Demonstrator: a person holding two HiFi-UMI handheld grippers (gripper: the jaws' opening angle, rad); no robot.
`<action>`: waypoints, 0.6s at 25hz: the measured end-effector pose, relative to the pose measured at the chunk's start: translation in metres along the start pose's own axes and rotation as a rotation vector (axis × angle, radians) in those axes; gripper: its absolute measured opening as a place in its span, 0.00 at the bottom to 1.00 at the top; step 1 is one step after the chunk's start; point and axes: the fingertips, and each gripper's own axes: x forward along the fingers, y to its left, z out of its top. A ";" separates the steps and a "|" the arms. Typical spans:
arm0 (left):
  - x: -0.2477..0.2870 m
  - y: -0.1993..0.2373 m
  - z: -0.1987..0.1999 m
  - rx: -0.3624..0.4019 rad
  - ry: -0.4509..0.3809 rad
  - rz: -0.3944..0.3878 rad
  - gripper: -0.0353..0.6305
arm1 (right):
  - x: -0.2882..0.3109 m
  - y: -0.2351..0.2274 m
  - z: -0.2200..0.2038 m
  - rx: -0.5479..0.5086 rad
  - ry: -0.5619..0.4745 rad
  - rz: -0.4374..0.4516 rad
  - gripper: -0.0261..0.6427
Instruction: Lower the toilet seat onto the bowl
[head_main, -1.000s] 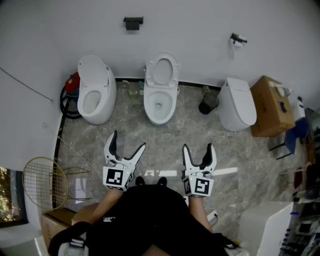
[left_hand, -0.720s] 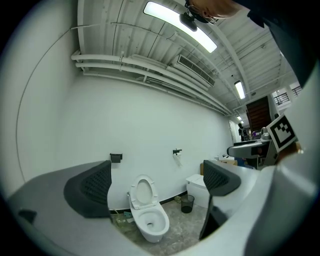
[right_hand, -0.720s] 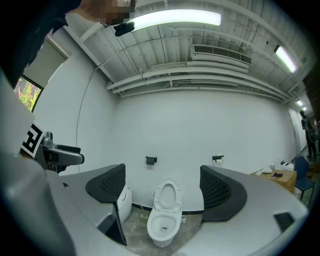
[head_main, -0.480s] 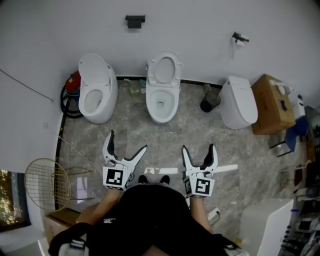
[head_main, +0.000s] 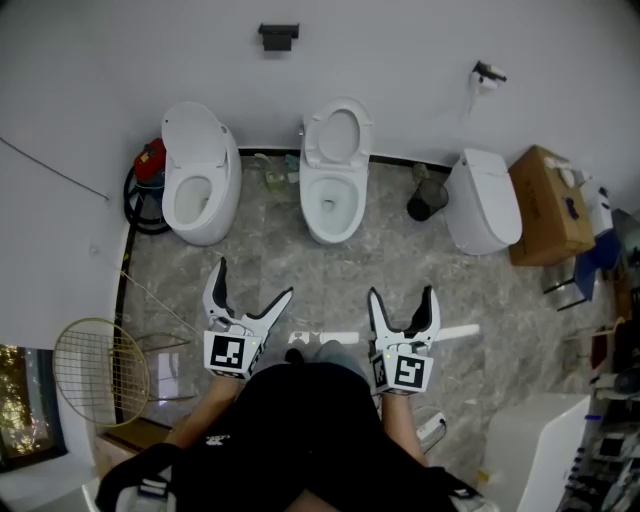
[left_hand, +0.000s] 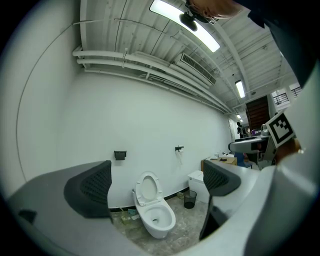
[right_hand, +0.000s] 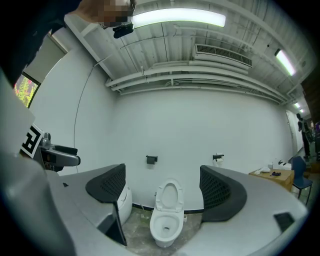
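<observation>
The middle white toilet (head_main: 335, 205) stands against the back wall with its seat (head_main: 338, 135) raised upright over the bowl. It shows between the jaws in the left gripper view, seat (left_hand: 146, 189) up above the bowl (left_hand: 156, 220), and in the right gripper view, seat (right_hand: 169, 196) up above the bowl (right_hand: 166, 227). My left gripper (head_main: 252, 282) and right gripper (head_main: 403, 296) are held side by side near my body, well short of the toilet. Both are open with nothing between their jaws.
A second toilet (head_main: 198, 190) with its lid up stands at the left, a closed one (head_main: 484, 202) at the right. A black bin (head_main: 424, 202), a cardboard box (head_main: 548, 205), a red item with a black hose (head_main: 142, 180) and a racket (head_main: 100, 372) lie around. White strips (head_main: 322, 338) mark the floor.
Both grippers' jaws have spread a little wider. The head view has shifted slightly, so the toilets sit a bit further right and higher. The grippers stay in about the same place.
</observation>
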 end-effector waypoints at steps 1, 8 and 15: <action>0.002 0.003 0.001 0.000 -0.004 -0.001 0.88 | 0.002 0.002 0.000 0.005 0.002 -0.002 0.71; 0.024 0.016 0.001 -0.014 -0.032 -0.021 0.88 | 0.026 0.003 -0.001 -0.003 -0.002 -0.014 0.71; 0.060 0.038 -0.010 -0.017 -0.015 -0.006 0.88 | 0.073 -0.002 -0.016 -0.030 -0.005 -0.007 0.71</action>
